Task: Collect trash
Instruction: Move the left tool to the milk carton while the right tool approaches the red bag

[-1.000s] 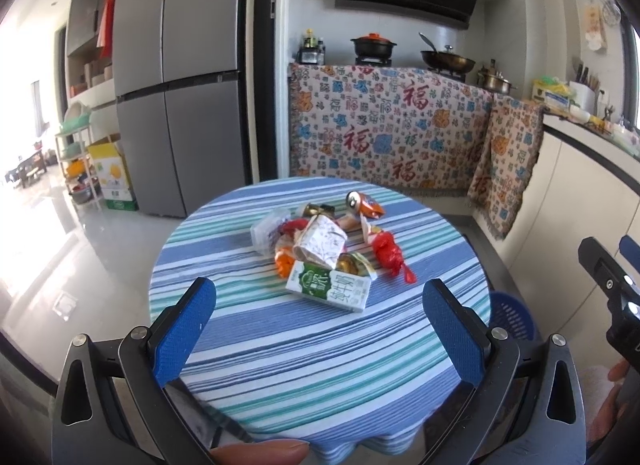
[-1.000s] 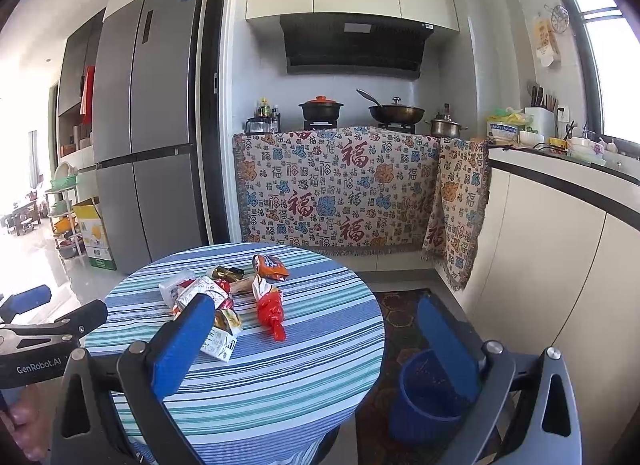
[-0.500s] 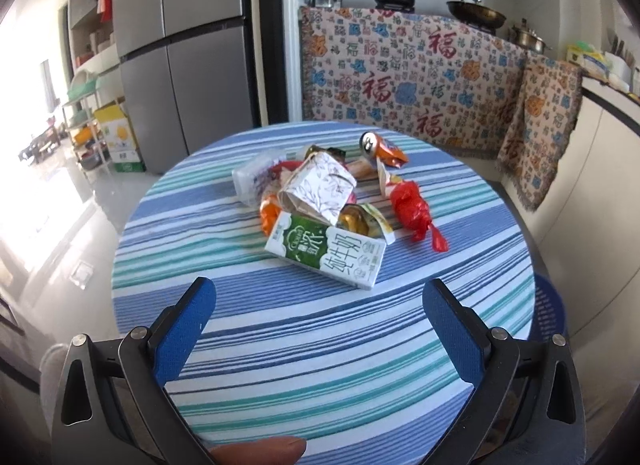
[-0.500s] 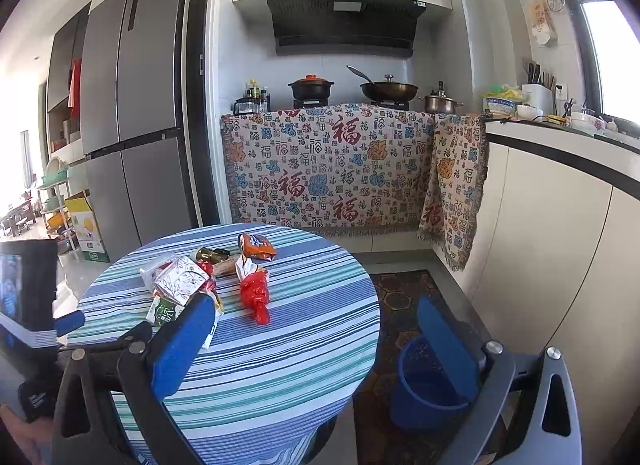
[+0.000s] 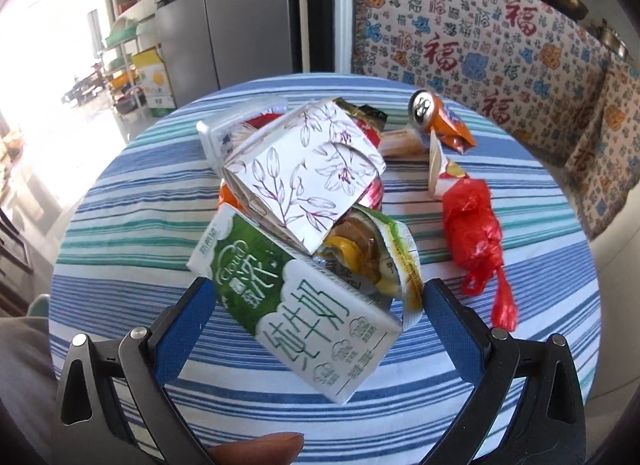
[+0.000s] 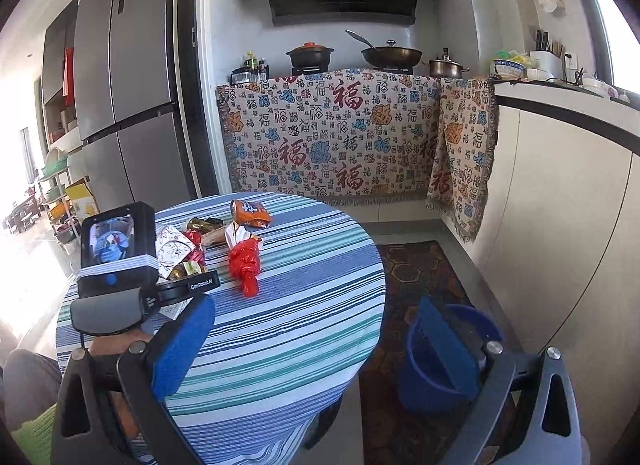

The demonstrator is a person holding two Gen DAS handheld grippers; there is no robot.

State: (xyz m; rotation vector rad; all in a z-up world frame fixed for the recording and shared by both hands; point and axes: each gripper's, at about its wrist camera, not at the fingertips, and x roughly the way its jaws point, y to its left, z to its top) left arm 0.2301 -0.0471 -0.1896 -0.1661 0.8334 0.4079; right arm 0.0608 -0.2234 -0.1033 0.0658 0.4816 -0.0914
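A pile of trash lies on the round striped table (image 5: pixel 132 225). A green and white milk carton (image 5: pixel 304 305) lies at the front of the pile. My left gripper (image 5: pixel 316 305) is open, its blue pads on either side of the carton, not closed on it. Behind it are a floral paper box (image 5: pixel 304 177), a yellow-green wrapper (image 5: pixel 372 249), a red plastic bag (image 5: pixel 476 233) and an orange can (image 5: pixel 436 121). My right gripper (image 6: pixel 312 345) is open and empty, held off the table's right edge above the floor. The left gripper's body (image 6: pixel 116 265) hides part of the pile in the right wrist view.
A blue bin (image 6: pixel 448 357) stands on the floor right of the table (image 6: pixel 304 305). A white counter (image 6: pixel 560 193) runs along the right. A patterned cloth (image 6: pixel 340 137) hangs over the stove counter behind. A grey fridge (image 6: pixel 132 97) stands at the back left.
My left gripper has moved forward and down to the pile; the milk carton now sits between its open pads. The right gripper has stayed nearly still.
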